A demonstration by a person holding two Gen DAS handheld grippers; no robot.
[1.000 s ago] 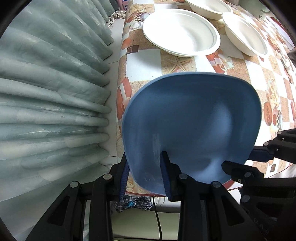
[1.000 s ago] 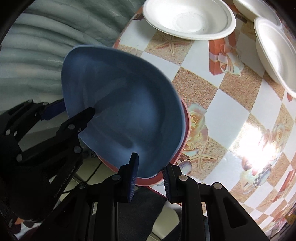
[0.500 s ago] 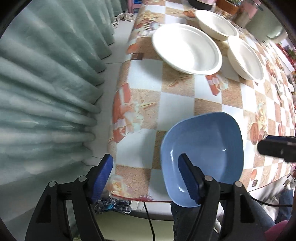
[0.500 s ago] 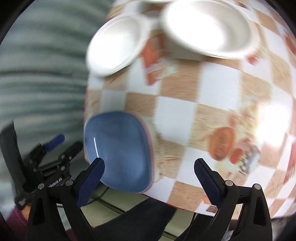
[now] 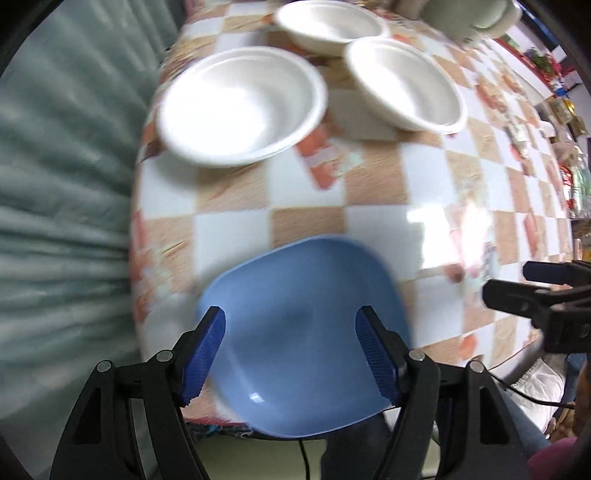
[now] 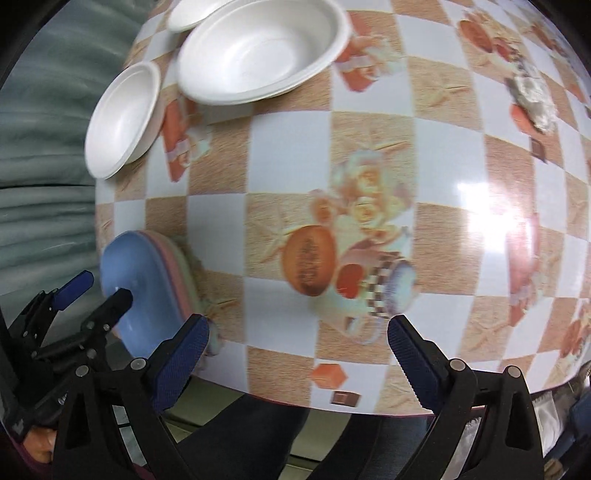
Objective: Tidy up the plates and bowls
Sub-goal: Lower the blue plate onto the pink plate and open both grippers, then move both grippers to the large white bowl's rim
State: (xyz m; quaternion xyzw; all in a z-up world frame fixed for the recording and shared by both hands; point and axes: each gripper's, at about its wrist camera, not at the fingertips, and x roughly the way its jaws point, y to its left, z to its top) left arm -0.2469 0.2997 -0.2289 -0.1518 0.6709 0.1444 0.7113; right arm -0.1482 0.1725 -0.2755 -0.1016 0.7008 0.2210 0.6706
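Note:
A blue square plate (image 5: 299,325) lies on a small stack of coloured plates at the near left corner of the table (image 5: 303,214); it also shows in the right wrist view (image 6: 136,280). My left gripper (image 5: 291,350) is open and empty, hovering just above and behind it. My right gripper (image 6: 299,354) is open and empty over the table's front edge, to the right of the stack. A wide white plate (image 5: 240,107) and two white bowls (image 5: 402,85) (image 5: 328,26) sit farther back.
The table has a checked orange and white cloth (image 6: 369,206). Green curtains (image 5: 62,221) hang close along the left side. Green pots (image 5: 469,14) and clutter stand at the far right. The white bowl (image 6: 258,48) and plate (image 6: 122,118) are left of centre in the right wrist view.
Both grippers let go of the blue plate and opened wide. The plate now rests flat on the stack. Both grippers pulled back and the right one swung to the right.

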